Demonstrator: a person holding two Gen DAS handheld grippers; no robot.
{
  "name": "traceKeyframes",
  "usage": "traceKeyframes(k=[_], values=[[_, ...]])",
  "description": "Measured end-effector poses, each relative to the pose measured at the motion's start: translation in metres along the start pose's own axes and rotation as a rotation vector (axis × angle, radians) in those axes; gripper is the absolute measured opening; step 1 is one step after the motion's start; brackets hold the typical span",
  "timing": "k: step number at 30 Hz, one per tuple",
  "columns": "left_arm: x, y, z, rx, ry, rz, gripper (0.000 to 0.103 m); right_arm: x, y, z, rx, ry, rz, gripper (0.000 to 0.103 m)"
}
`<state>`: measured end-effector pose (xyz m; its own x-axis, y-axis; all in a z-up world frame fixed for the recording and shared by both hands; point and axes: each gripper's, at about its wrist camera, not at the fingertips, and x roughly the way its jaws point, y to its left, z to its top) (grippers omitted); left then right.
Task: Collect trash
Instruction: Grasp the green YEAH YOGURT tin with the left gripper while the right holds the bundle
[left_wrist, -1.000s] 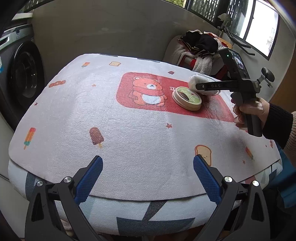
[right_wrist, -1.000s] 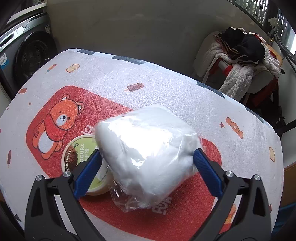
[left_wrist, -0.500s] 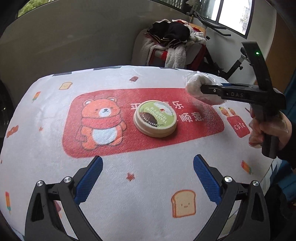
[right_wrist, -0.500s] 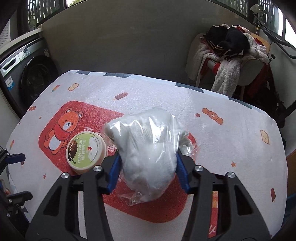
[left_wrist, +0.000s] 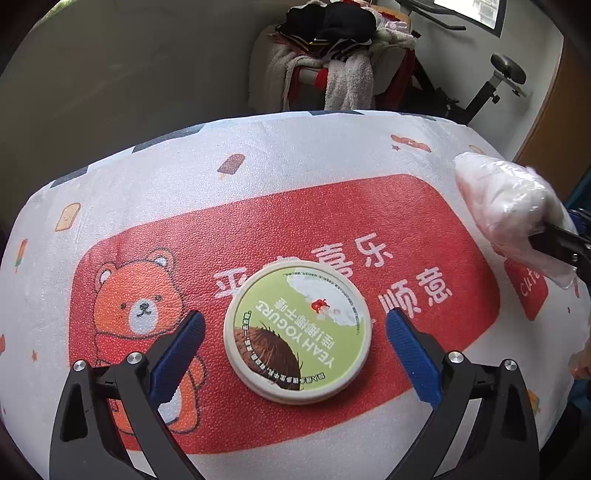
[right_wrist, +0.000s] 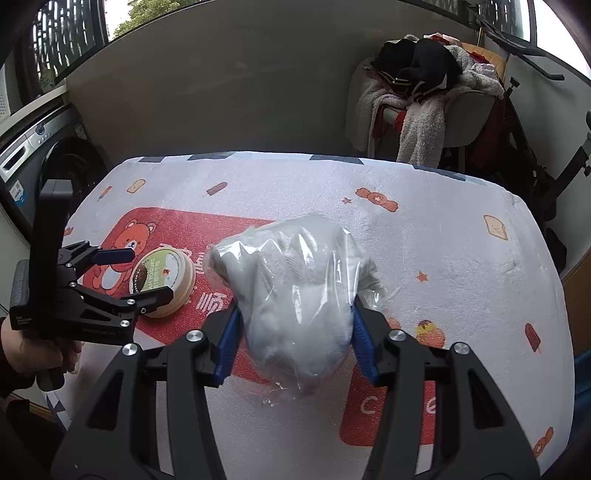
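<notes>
My right gripper (right_wrist: 293, 338) has its fingers pinching the plastic bag (right_wrist: 295, 295) of white stuff, lifted just above the table (right_wrist: 461, 258). My left gripper (left_wrist: 295, 349) has its fingers spread on either side of the yogurt tub (left_wrist: 297, 330), which sits on the red bear print (not yet gripped). I'd say half done: bag in hand, tub left; no bin is in sight.
</notes>
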<state>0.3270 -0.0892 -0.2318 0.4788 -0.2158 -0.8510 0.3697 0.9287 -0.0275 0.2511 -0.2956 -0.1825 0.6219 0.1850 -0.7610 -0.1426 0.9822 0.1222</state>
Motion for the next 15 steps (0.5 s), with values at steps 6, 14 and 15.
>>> traceKeyframes(k=[6, 14, 15], values=[[0.008, 0.000, 0.001, -0.008, 0.037, 0.023, 0.083, -0.004, -0.003, -0.003, 0.022, -0.004, 0.013, 0.054], [-0.034, -0.001, -0.016, -0.030, -0.016, -0.006, 0.083, -0.018, 0.003, -0.008, 0.040, -0.013, 0.029, 0.054], [-0.041, -0.003, -0.019, -0.026, -0.024, -0.012, 0.083, -0.022, 0.004, -0.009, 0.042, -0.014, 0.032, 0.054]])
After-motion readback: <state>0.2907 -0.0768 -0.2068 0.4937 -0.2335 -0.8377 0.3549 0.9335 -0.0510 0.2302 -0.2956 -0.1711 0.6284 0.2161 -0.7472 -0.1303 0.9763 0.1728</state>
